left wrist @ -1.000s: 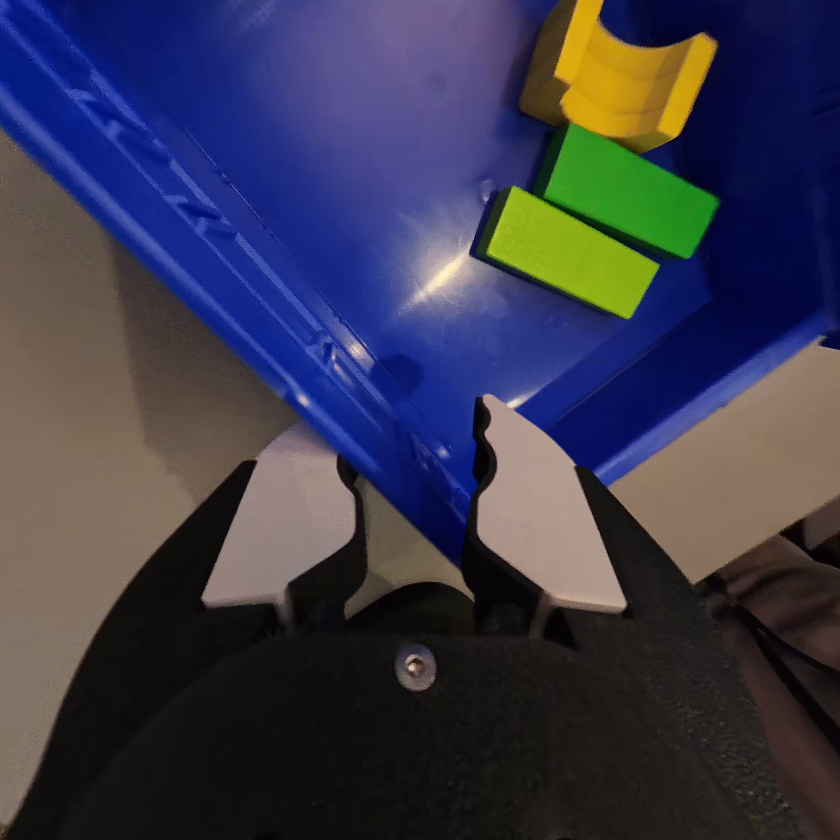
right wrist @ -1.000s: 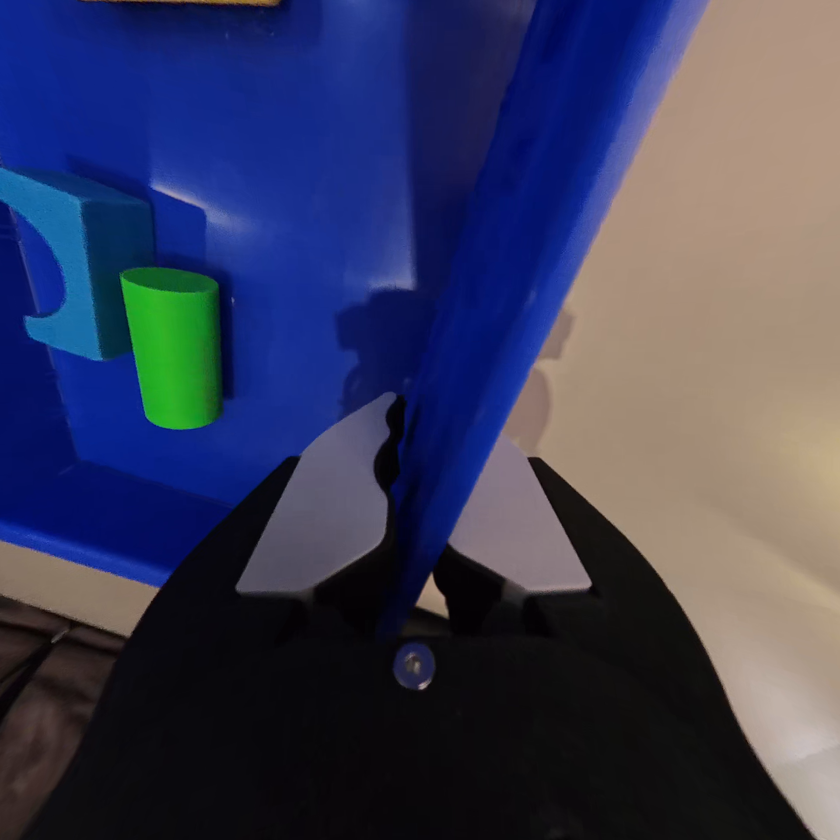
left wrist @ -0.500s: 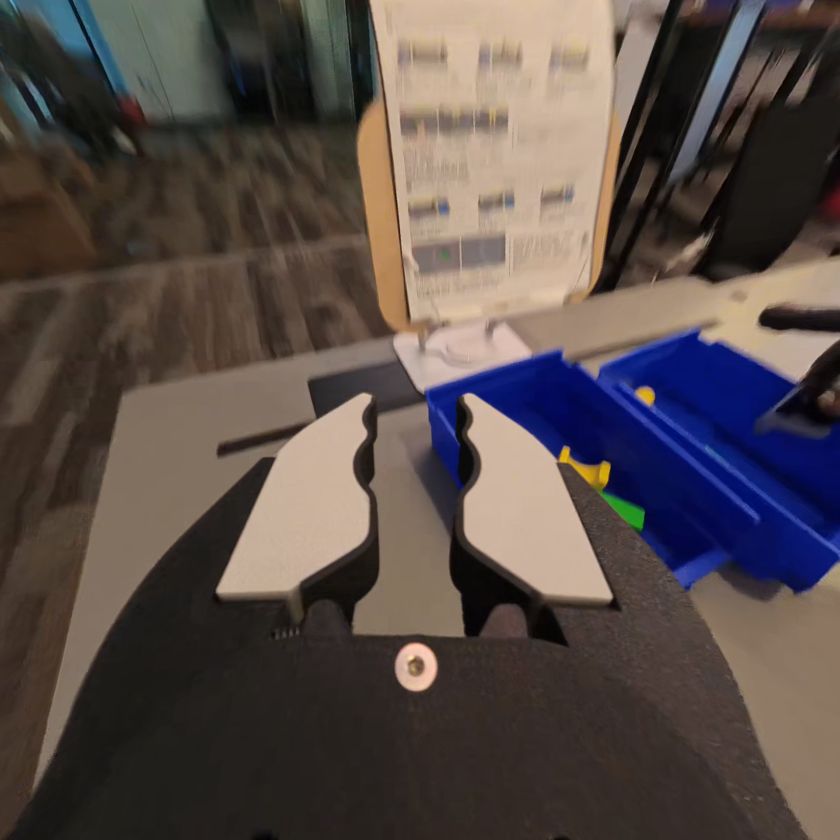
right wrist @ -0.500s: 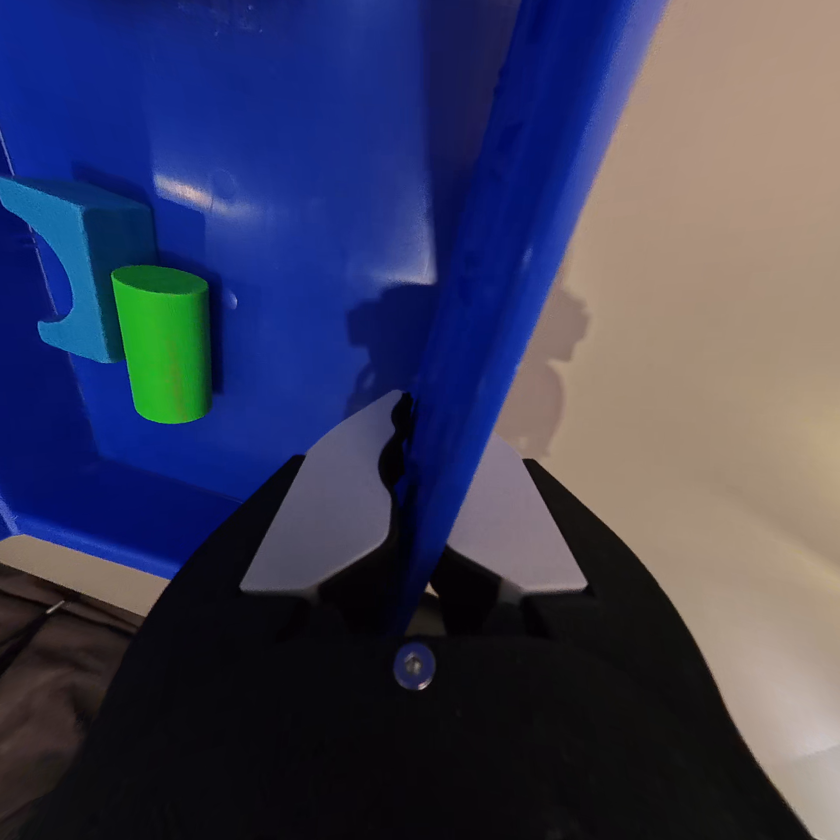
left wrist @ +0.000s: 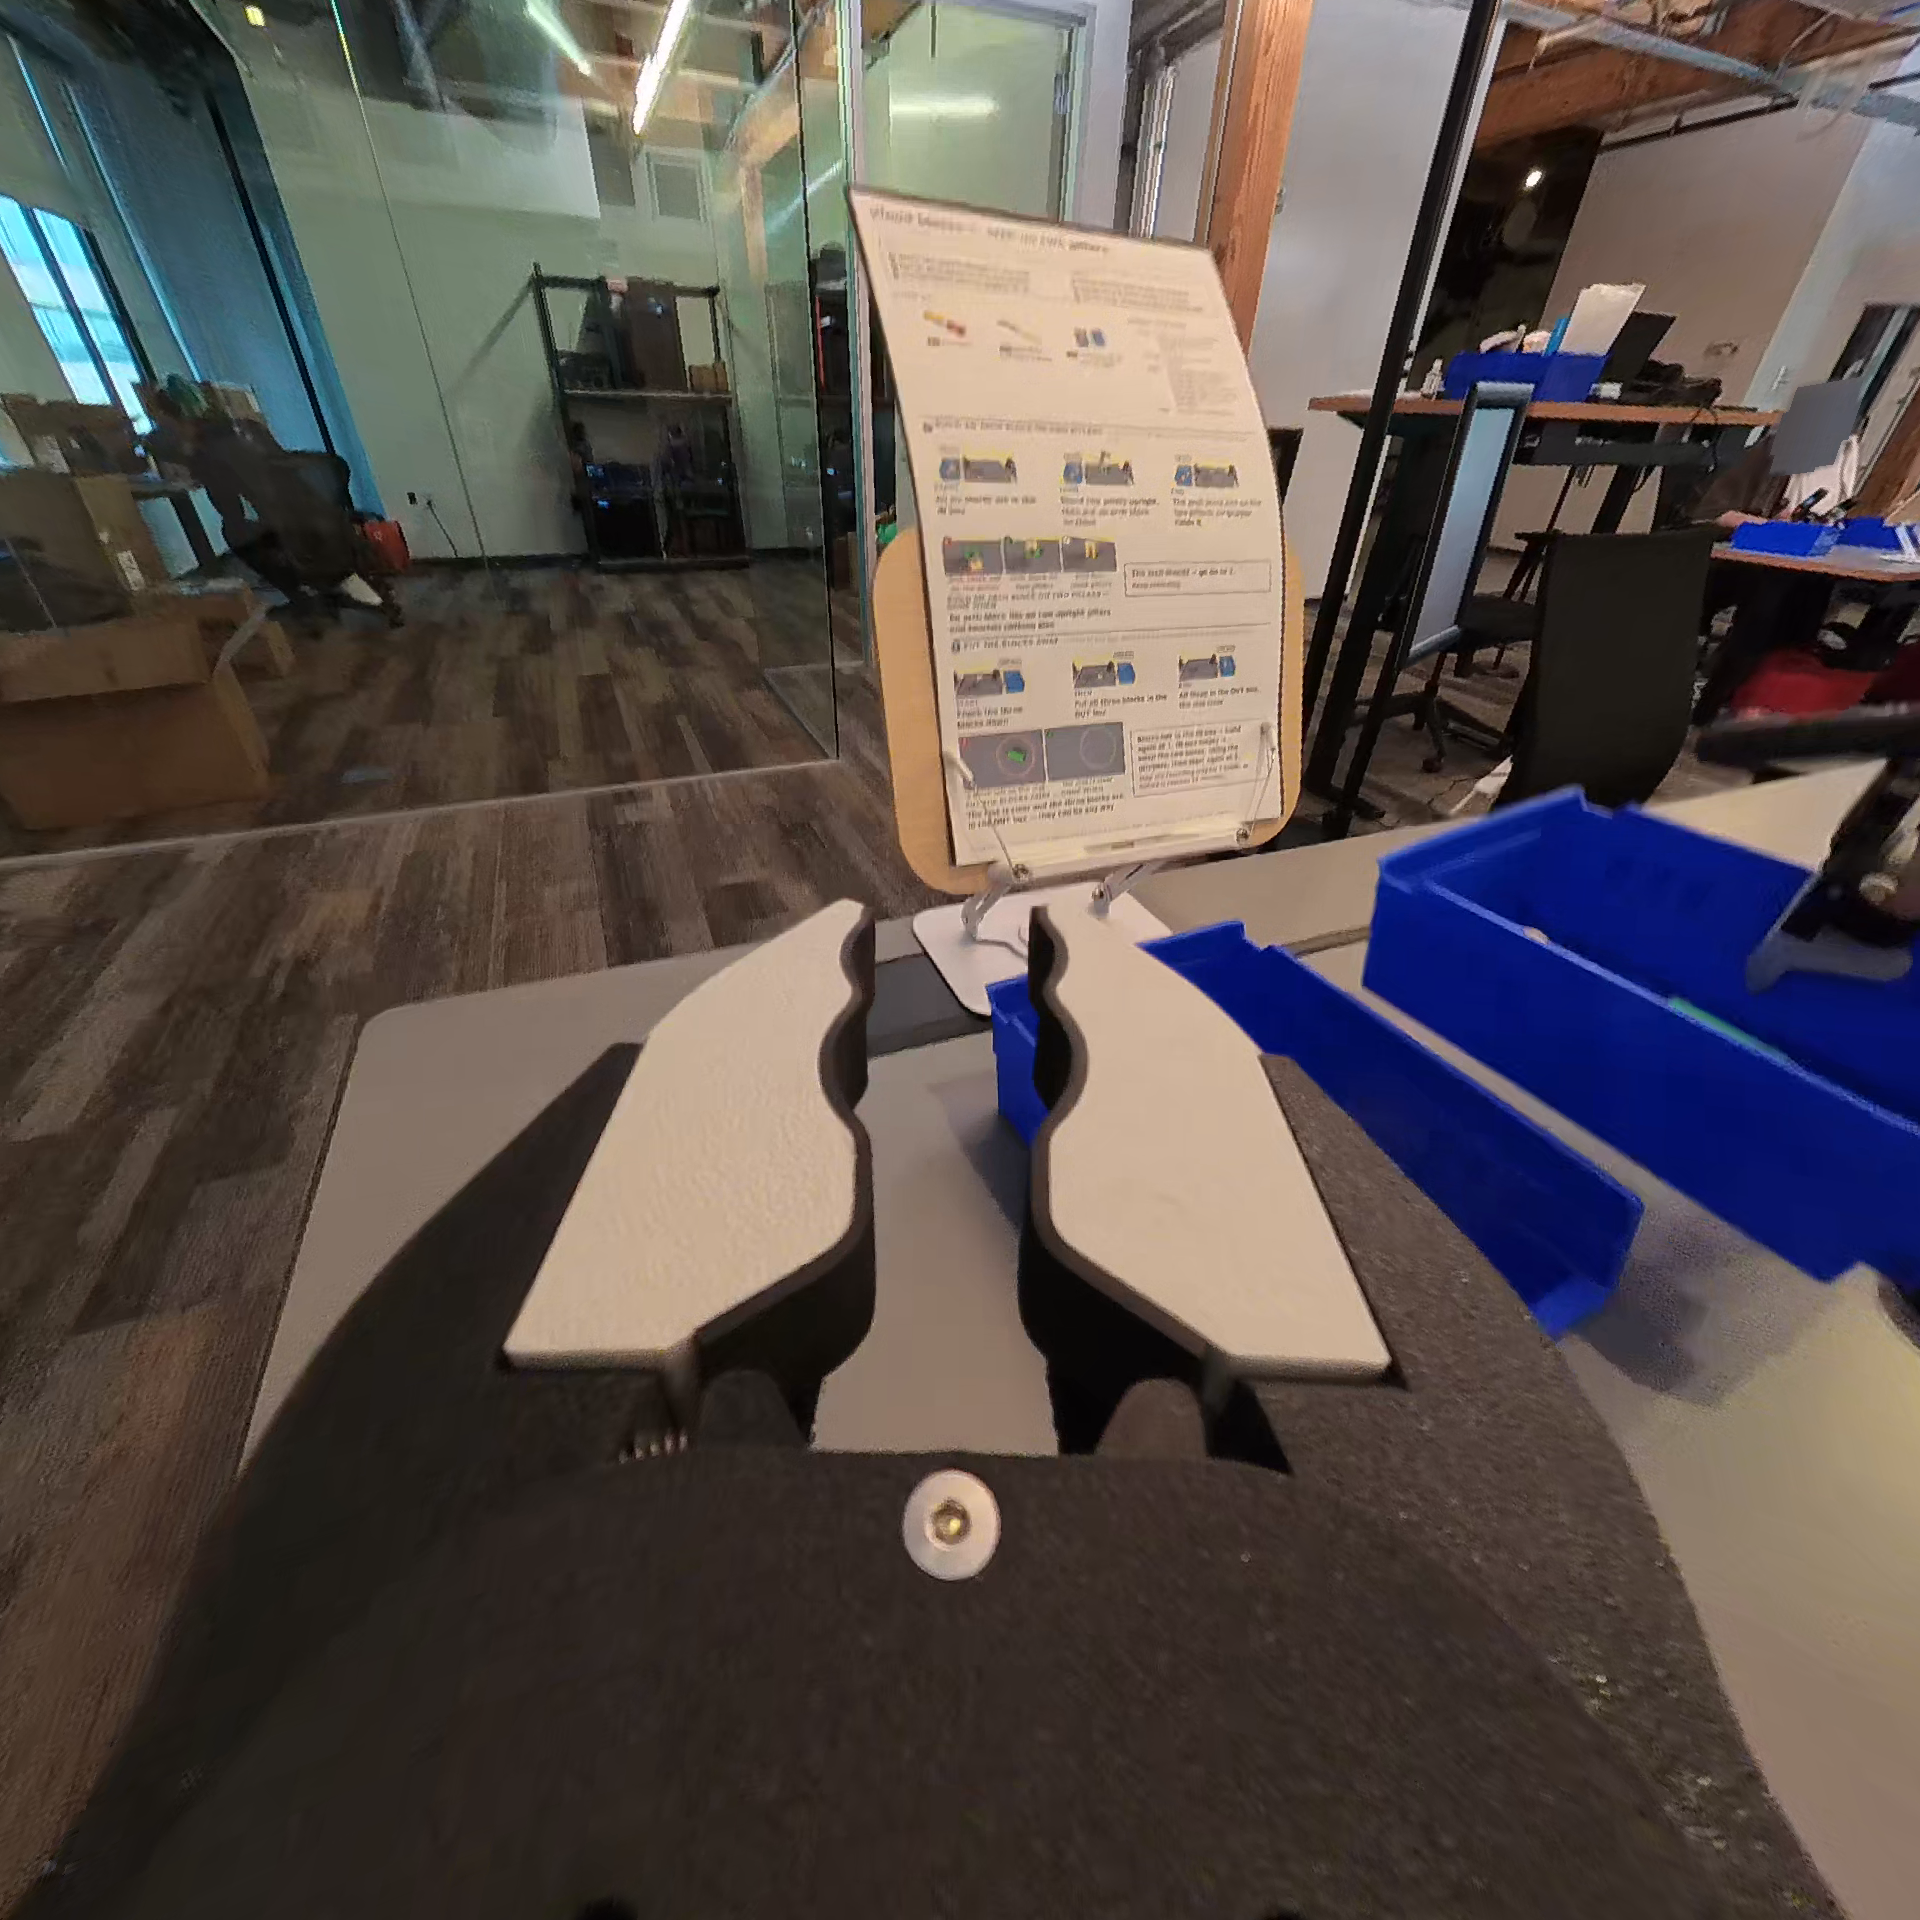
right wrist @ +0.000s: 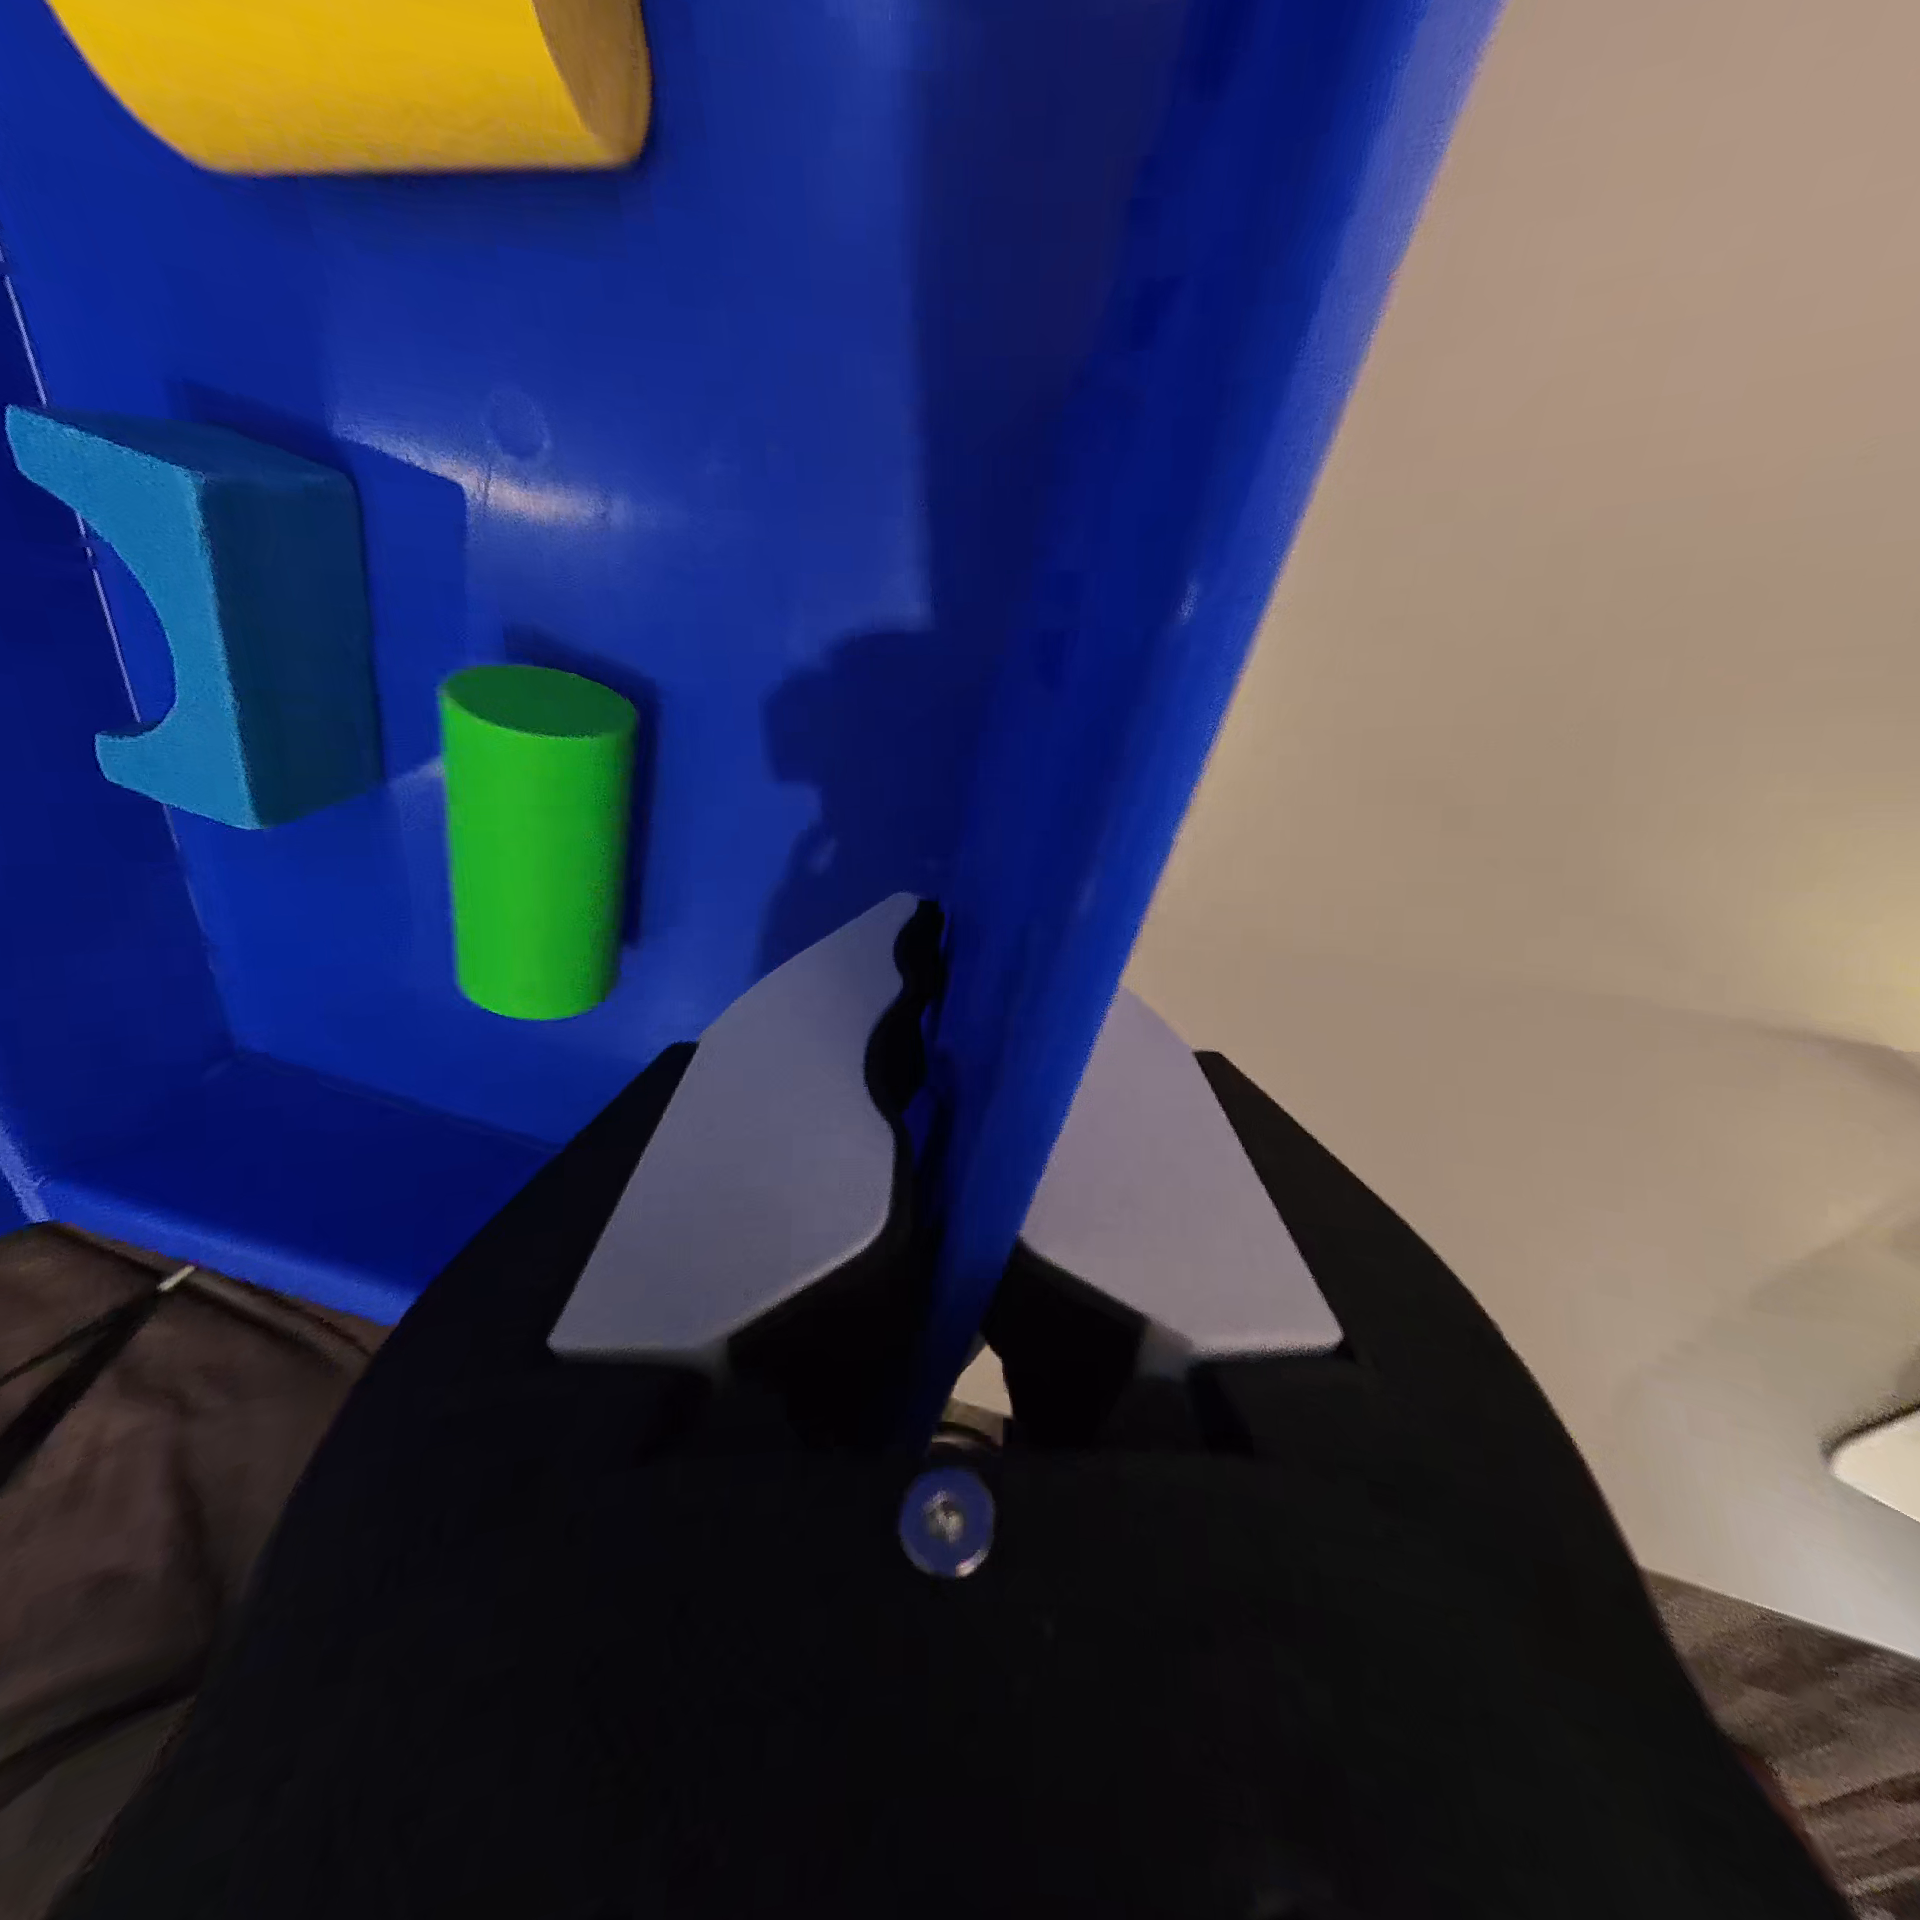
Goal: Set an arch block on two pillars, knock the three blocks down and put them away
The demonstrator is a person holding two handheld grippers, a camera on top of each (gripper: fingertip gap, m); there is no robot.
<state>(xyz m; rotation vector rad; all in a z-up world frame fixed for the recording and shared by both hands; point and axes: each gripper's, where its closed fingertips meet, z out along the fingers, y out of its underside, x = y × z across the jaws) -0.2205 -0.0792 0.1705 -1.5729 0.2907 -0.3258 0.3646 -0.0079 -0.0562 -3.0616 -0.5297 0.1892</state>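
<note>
Inside the farther blue bin point(right wrist: 727, 416), in the right wrist view: a blue arch block point(right wrist: 239, 623) lying on the bin floor, a green cylinder point(right wrist: 535, 842) just beside it, and part of a yellow block point(right wrist: 364, 83) at the top edge, cut off by the frame. Right tool point(right wrist: 977, 997) clenched on the bin's side wall, one finger inside the bin and the other outside, the wall running up between them. Beyond that wall, the pale counter point(right wrist: 1558, 727). In the left wrist view, the same bin point(left wrist: 1621, 997) at the right with the right tool point(left wrist: 1839, 935) gripping its rim, a thin strip of green just visible inside. Closer in, a second blue bin point(left wrist: 1351, 1091) resting on the grey counter point(left wrist: 1766, 1507), its contents hidden behind its wall. Left tool point(left wrist: 945, 997) released, fingers apart with bare counter showing between them, holding nothing, above the counter to the left of the nearer bin. Behind the bins, a printed instruction sheet point(left wrist: 1081, 520) propped on a stand point(left wrist: 997, 935). Farther back, wood flooring, glass partitions, shelving and desks.
</note>
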